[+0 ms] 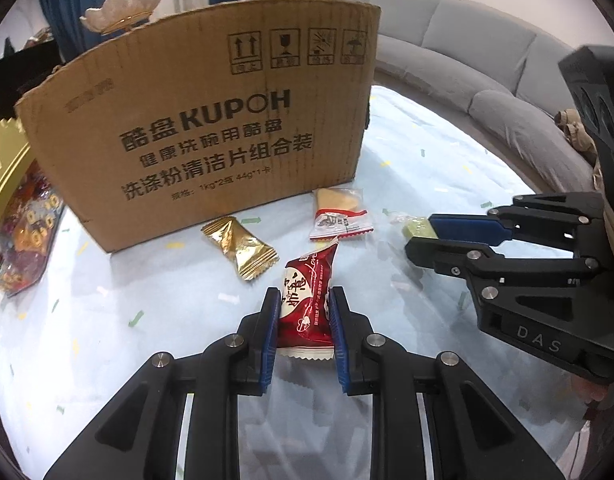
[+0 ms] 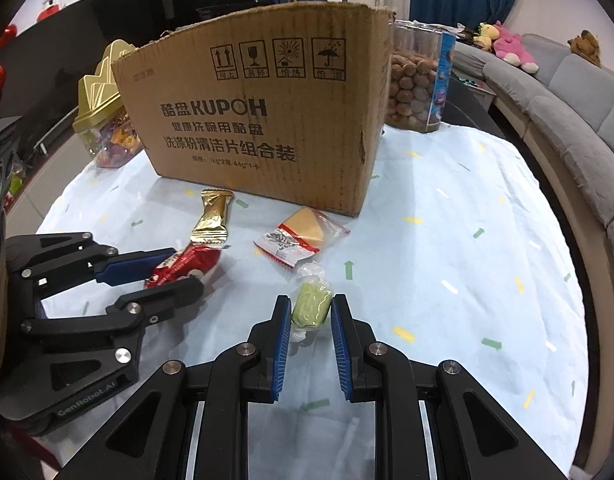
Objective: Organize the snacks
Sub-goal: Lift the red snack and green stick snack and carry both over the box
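The left gripper [image 1: 305,300] fingers pinch a red snack packet [image 1: 305,300]; the right gripper [image 2: 310,308] fingers grip a green candy [image 2: 310,306], near the cardboard box [image 2: 267,120]

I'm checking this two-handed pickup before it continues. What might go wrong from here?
1. The left claw grips the red snack packet by its sides only; the slick wrapper might slip.
2. The right claw pinches a small green candy, which may pop out.
3. The cardboard box has tall walls; a low carry might hit them.
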The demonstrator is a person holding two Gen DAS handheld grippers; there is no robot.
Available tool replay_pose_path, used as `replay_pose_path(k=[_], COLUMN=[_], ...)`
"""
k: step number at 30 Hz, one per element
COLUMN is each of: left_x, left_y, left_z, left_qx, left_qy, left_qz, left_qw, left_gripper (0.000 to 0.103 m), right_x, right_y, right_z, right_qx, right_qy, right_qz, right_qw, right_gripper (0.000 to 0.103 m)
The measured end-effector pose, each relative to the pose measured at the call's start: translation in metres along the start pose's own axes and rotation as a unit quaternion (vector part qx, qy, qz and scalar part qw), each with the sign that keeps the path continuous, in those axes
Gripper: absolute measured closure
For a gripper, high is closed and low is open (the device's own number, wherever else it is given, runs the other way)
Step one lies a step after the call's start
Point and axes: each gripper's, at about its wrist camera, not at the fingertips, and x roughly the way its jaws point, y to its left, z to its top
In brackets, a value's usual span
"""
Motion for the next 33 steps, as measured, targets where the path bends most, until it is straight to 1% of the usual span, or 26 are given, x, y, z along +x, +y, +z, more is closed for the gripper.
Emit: replay_pose_path(k=[11, 24, 33], left_x=[-0.019, -0.075, -0.116], left_y=[-0.003, -0.002, 0.005], left_z=[0.002, 0.013, 0.022], left_qx=[-0.027, -0.058, -0.080], left_qy=[-0.009, -0.033, -0.057], left_qz=[0.031, 0.075, 0.103], left_qw=[0.9991, 0.9950, 0.9898], left_gripper=[0.078, 0.078, 0.078], right_x=[-0.023, -0.072, -0.109], right_y=[-0.001, 0.013, 0.028], right_z=[-0.002, 0.016, 0.030], right_qx=[0.007, 0.002, -0.005], right_qy=[-0.008, -0.050, -0.078], right_qz=[-0.018, -0.039, -0.055], right_qw=[1.000, 0.998, 0.995], right_gripper=[0.081, 0.081, 0.081])
